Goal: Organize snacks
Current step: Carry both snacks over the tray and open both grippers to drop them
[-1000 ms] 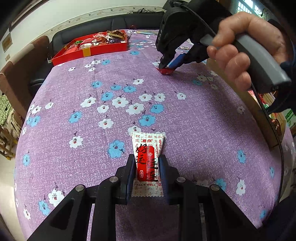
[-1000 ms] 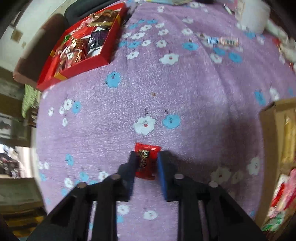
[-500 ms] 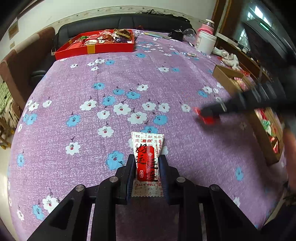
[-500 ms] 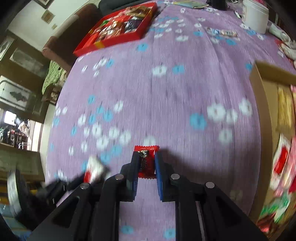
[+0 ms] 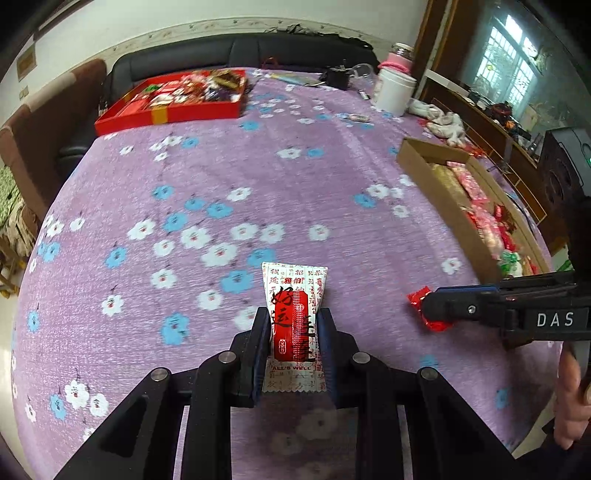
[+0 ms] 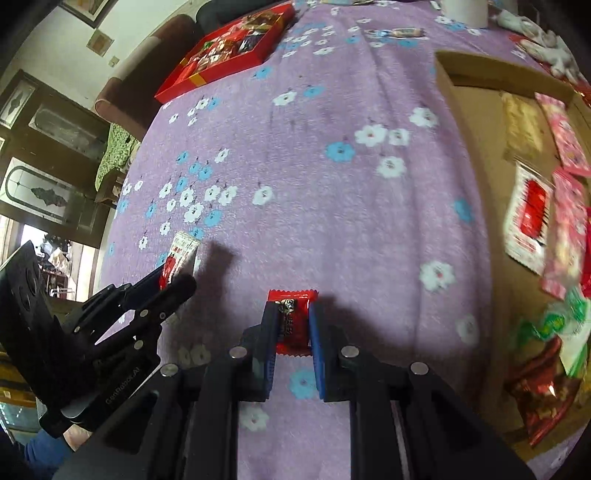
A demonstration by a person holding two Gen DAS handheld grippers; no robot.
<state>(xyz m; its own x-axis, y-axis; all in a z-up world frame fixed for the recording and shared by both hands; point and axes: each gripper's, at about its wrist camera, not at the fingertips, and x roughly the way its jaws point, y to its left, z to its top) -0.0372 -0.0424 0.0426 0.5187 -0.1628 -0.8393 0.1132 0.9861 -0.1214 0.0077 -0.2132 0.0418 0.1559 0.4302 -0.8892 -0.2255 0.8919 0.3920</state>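
Observation:
My left gripper [image 5: 293, 317] is shut on a white and red snack packet [image 5: 293, 321] above the purple flowered tablecloth. My right gripper [image 6: 293, 317] is shut on a small red candy [image 6: 291, 321]. In the left wrist view the right gripper [image 5: 424, 308] comes in from the right, holding that candy [image 5: 417, 298] just right of the packet. In the right wrist view the left gripper [image 6: 175, 278] is at the lower left with the packet [image 6: 179, 258]. A red tray [image 5: 170, 107] of snacks lies at the far left; a cardboard box [image 5: 443, 206] of snacks lies at the right.
A white tub [image 5: 395, 92], a pink-lidded jar [image 5: 399, 61], a dark object [image 5: 338, 77] and a white cloth [image 5: 443, 122] stand at the table's far right. A loose candy [image 6: 395, 33] lies near them. A black sofa [image 5: 240, 48] is behind the table.
My right gripper has swung from the far side of the table to the near right with the candy, ending beside my left gripper. The left gripper kept its packet and turned slightly right.

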